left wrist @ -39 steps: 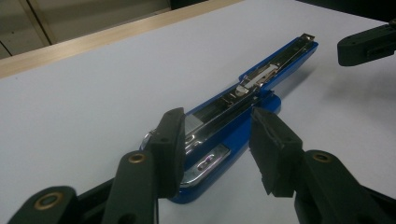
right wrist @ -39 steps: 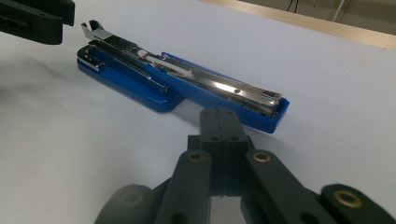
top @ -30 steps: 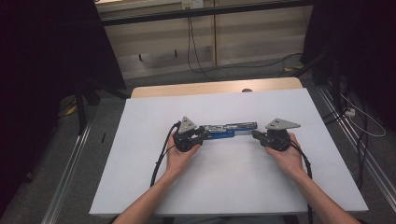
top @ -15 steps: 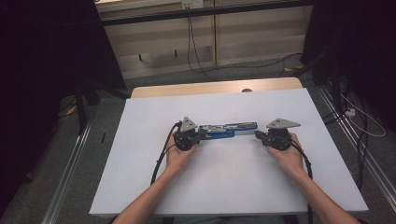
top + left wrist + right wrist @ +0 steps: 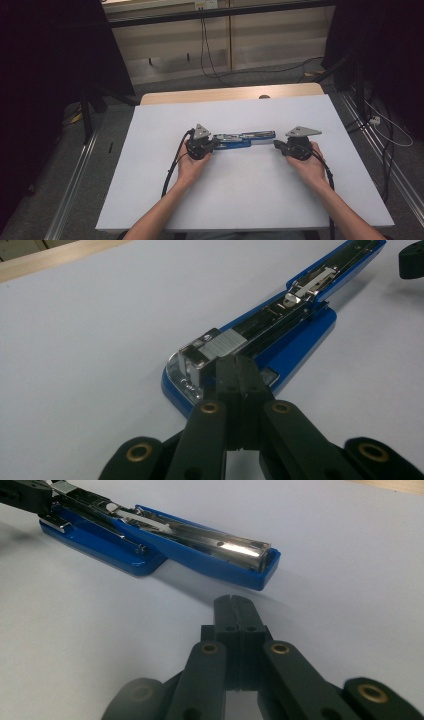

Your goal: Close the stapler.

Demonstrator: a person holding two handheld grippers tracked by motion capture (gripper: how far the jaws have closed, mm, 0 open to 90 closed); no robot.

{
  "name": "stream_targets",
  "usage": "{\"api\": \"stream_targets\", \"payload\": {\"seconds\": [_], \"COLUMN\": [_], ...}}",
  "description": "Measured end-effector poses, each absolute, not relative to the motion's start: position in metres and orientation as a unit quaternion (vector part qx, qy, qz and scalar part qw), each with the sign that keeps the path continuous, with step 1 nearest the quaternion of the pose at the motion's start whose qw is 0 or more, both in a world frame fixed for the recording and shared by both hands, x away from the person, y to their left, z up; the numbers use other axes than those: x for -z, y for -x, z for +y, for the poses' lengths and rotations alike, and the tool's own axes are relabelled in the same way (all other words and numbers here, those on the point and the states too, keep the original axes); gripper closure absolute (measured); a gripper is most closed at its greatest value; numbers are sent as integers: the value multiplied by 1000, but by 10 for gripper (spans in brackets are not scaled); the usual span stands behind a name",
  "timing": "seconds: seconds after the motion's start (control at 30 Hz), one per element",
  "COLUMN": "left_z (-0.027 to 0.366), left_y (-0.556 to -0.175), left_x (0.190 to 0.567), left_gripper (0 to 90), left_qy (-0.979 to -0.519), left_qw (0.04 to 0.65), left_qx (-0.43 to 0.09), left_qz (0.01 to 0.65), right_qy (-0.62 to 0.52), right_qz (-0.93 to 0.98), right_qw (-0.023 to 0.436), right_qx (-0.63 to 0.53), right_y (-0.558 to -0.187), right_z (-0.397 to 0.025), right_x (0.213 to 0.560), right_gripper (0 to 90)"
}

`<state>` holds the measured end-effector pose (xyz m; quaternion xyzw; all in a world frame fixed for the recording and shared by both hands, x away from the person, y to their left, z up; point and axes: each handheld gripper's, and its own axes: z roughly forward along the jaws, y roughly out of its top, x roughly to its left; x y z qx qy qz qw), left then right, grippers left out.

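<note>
A blue stapler (image 5: pixel 240 140) lies swung fully open near the middle of the white counter (image 5: pixel 150 190), its long axis running from 9 to 3 o'clock in the high view. The base end with the metal staple head points to 9 o'clock; the blue top cover points to 3 o'clock.

The left hand-held gripper (image 5: pixel 239 371) has its jaws pressed together, tips touching the stapler's head end and seemingly pinning it down rather than grasping it. The right hand-held gripper (image 5: pixel 235 611) is also closed, holding nothing, just off the cover's free end.

The step in hand looks like steadying the opened stapler. Judging by this, the next move calls for the right hand-held gripper to reach the cover tip, lift it and fold it toward 9 o'clock while the left holds the base still.
</note>
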<state>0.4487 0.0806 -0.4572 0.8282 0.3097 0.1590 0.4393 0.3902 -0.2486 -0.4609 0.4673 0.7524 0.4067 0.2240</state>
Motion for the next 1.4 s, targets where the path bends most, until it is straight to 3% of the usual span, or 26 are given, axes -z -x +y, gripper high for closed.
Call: {"api": "stream_targets", "payload": {"seconds": [1.4], "left_z": [77], "left_y": [-448], "left_x": [457], "left_gripper": [900], "left_qy": [-830], "left_qw": [435], "left_qx": [-161], "left_qz": [310], "right_qy": [-476], "right_qz": [770], "right_qw": [211], "right_qx": [-369], "right_y": [-412], "right_z": [-246], "right_x": [462], "right_gripper": [900]}}
